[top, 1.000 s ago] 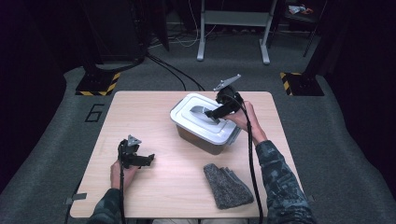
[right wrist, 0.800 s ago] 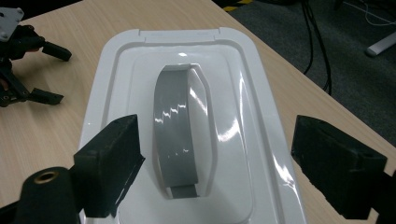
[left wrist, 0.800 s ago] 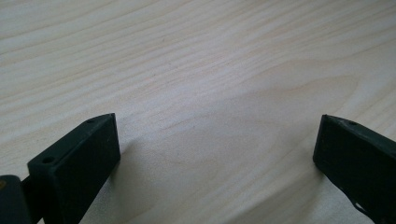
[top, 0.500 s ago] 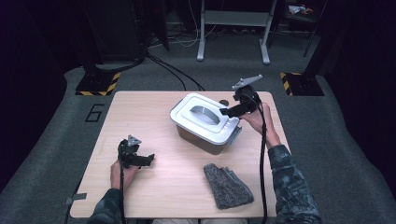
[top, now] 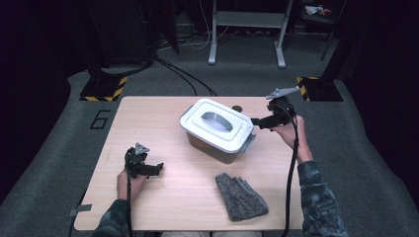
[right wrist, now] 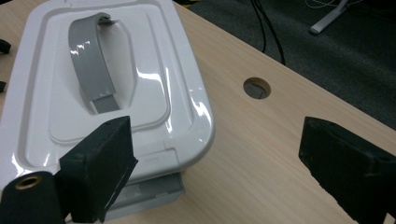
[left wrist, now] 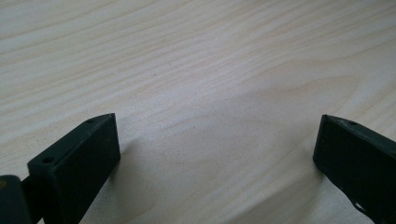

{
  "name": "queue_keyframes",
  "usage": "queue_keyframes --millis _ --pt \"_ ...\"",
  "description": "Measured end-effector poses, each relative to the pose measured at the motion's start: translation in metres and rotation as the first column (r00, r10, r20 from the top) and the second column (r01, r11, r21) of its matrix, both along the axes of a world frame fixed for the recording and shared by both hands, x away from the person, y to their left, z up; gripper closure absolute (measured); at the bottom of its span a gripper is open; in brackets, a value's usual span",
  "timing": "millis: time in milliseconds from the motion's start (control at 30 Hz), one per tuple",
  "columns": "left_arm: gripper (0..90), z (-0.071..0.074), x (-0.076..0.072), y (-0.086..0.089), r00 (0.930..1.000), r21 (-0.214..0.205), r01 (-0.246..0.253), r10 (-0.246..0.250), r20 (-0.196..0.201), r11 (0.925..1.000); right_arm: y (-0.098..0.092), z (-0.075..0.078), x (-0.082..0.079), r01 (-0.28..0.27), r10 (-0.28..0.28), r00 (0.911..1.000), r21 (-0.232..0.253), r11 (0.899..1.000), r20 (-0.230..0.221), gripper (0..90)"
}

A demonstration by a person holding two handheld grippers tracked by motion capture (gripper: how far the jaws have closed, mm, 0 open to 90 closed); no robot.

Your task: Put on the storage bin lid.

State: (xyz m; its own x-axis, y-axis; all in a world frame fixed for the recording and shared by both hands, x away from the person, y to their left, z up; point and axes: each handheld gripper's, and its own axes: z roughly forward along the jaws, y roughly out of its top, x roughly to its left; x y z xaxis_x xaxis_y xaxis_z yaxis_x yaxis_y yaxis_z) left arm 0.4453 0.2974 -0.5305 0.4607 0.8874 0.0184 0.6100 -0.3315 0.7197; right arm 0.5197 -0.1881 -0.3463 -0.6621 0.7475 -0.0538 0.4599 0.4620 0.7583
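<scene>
A lab or test studio: a lone wooden table (top: 163,123) on grey carpet (top: 375,148), hazard-striped floor blocks (top: 104,89) at upper left and upper right, cables (top: 183,74) and a metal stand (top: 247,29) behind.

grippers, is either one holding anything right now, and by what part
Nothing is held. The left gripper is open over bare table; the right gripper is open beside the box, gripping neither lid nor handle.

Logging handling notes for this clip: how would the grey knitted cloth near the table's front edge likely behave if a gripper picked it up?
The grey cloth lies flat and crumpled, so it probably droops limply. Its fuzzy knit looks grippy and light, unlikely to slide or roll.
</scene>
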Motion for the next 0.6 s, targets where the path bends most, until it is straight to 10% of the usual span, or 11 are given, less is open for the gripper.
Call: queue_keyframes --millis 600 --pt "0.2 0.000 0.000 0.000 1.0000 -0.001 -0.002 0.002 0.001 1.0000 -0.050 -0.042 -0.020 0.141 -0.141 0.9895 -0.014 0.990 -0.030 8.9"
